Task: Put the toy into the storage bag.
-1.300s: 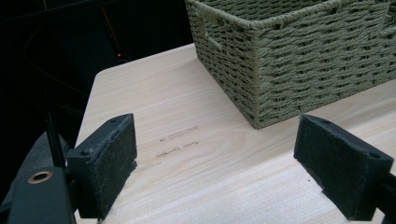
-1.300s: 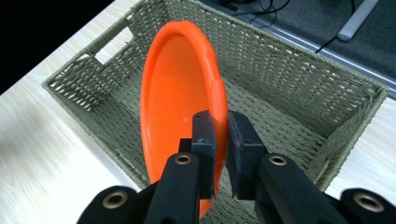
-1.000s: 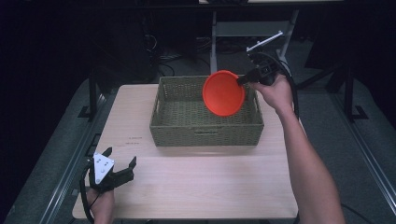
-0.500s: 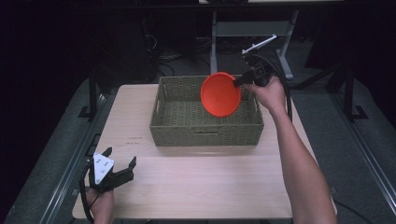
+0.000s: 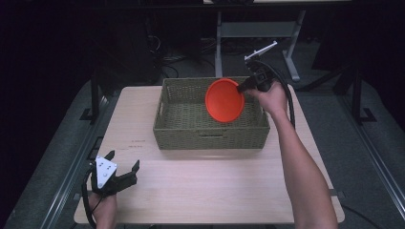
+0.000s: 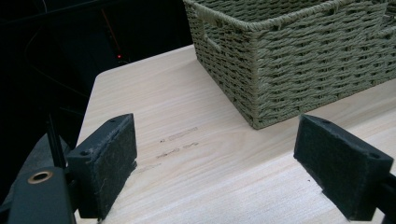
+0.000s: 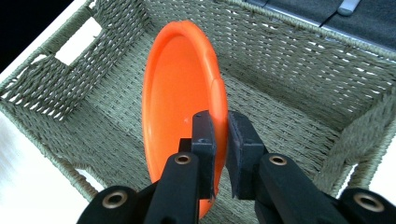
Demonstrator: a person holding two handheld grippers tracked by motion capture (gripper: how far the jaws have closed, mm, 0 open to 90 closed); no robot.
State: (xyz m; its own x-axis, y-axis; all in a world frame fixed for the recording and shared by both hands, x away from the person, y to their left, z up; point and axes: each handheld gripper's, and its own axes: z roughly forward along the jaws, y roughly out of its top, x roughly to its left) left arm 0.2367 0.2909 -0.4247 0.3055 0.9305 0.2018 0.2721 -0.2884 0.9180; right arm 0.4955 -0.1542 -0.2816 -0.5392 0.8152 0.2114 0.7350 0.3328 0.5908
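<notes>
Round orange plastic plate [image 5: 224,99] held on edge above the interior of the rectangular olive-green woven basket [image 5: 210,136], nearer its right end; not yet resting on the basket floor. Right tool [image 7: 219,135] clenched on the plate's rim, one pad on the inner face and one on the outer, as seen in the right gripper view; in the high view the same tool [image 5: 244,87] sits at the plate's right edge, over the basket's far right corner. Left tool [image 5: 125,172] released, jaws wide with nothing between them, parked on the light wooden bench [image 5: 215,191] at the near left corner, well apart from the basket. Judged status: pickup and transport done; plate is over the target. Remaining: lower it inside, lay or lean it down, release, withdraw the right tool.
</notes>
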